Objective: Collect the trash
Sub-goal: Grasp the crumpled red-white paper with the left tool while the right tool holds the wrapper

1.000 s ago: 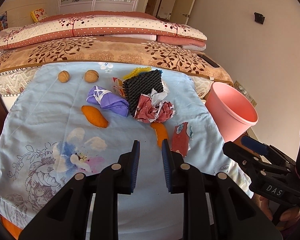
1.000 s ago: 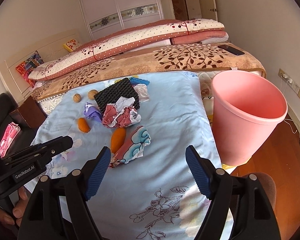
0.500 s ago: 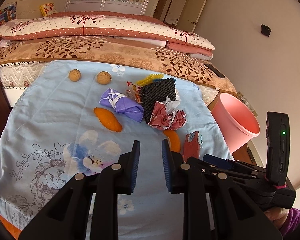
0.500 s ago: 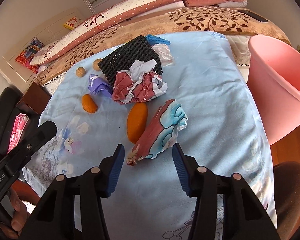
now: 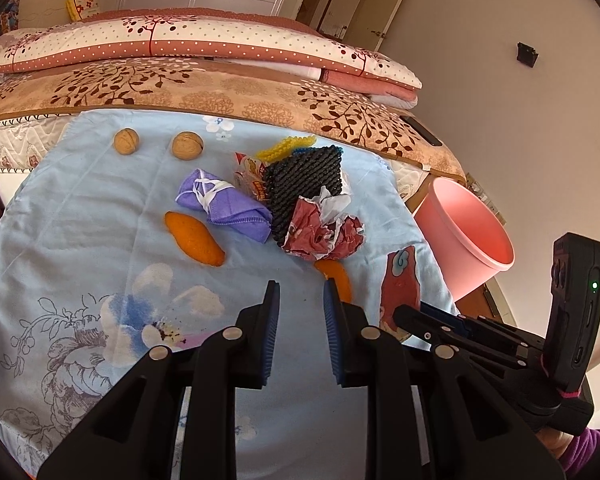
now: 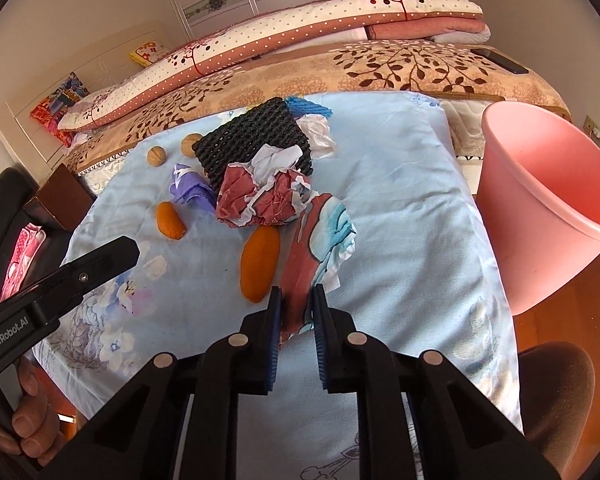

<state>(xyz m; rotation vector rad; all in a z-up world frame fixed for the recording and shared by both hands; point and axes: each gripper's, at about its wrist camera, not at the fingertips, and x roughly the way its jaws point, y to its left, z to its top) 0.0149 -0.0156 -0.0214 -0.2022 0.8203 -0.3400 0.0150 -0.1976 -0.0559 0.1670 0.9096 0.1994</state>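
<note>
A red and blue paper wrapper (image 6: pixel 320 236) lies on the blue floral cloth (image 6: pixel 412 208). My right gripper (image 6: pixel 296 302) is shut on its near end; it also shows in the left wrist view (image 5: pixel 400 284). Behind it lie crumpled red and white paper (image 6: pixel 268 196), a black mesh pad (image 6: pixel 252 140) and a purple cloth (image 5: pixel 224 204). The pink bin (image 6: pixel 552 208) stands off the bed's right edge. My left gripper (image 5: pixel 300 300) hovers over the cloth, jaws slightly apart, holding nothing.
Two orange fruit pieces (image 5: pixel 196 236) (image 6: pixel 260 260) and two walnuts (image 5: pixel 126 141) (image 5: pixel 187 144) lie on the cloth. Yellow mesh and a snack wrapper (image 5: pixel 252 172) sit by the pad. Folded quilts (image 5: pixel 180 40) lie behind. A dark chair (image 6: pixel 8 216) stands at left.
My right gripper moved forward and down to the red and blue wrapper and closed on its near end. The left gripper stayed nearly still.
</note>
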